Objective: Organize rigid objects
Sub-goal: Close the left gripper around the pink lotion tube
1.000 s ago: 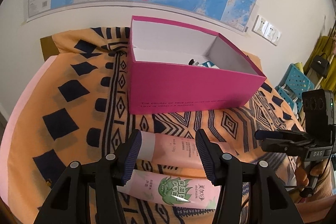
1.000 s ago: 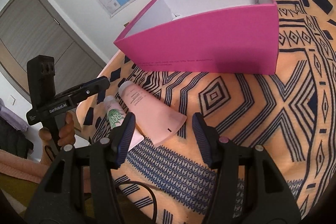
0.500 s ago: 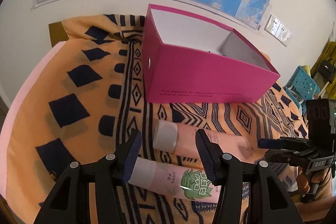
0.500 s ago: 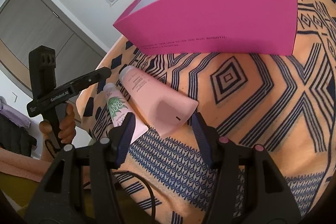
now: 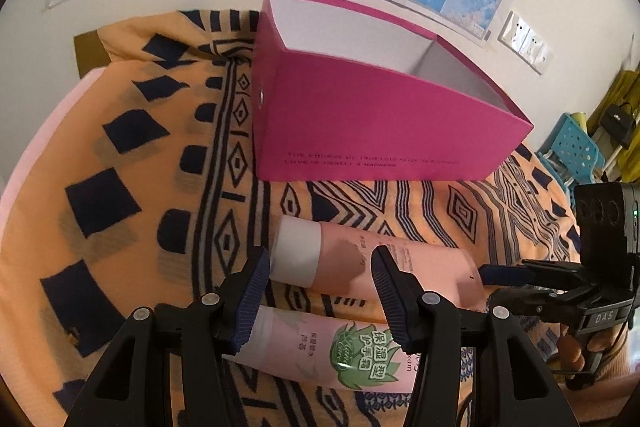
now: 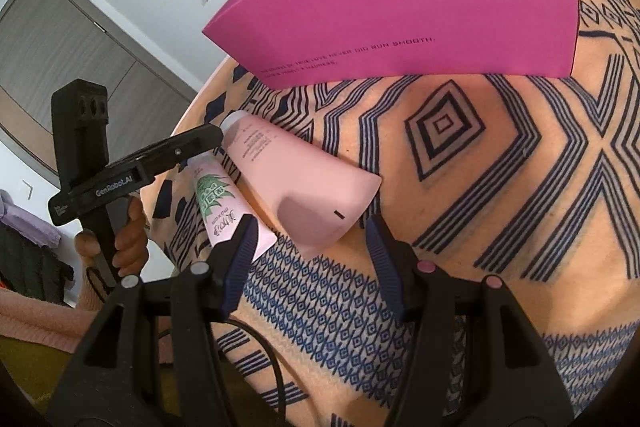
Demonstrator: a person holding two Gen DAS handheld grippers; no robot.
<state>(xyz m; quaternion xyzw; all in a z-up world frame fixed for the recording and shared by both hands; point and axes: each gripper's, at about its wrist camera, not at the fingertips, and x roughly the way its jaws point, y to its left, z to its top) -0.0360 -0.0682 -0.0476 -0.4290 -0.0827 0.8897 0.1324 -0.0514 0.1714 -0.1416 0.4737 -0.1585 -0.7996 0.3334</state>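
Both jaws are standing wide apart, gripping nothing: the left gripper (image 5: 318,291) is hovering over the white cap end of the plain pink plastic tube (image 5: 384,269), the right gripper (image 6: 310,247) at its flat crimped end. Beside it is lying the pink tube with green leaf label (image 5: 340,347), while the open magenta cardboard box (image 5: 376,123) is sitting beyond both jaws on the orange patterned cloth (image 6: 500,187).

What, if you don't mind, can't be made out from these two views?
- Contents of the pink box: both views, hidden by its near wall.
- Crimped end of the green-print tube: left wrist view, behind the left tool finger; right wrist view, behind the right tool finger.
- Small print on the plain pink tube: both views, too small.
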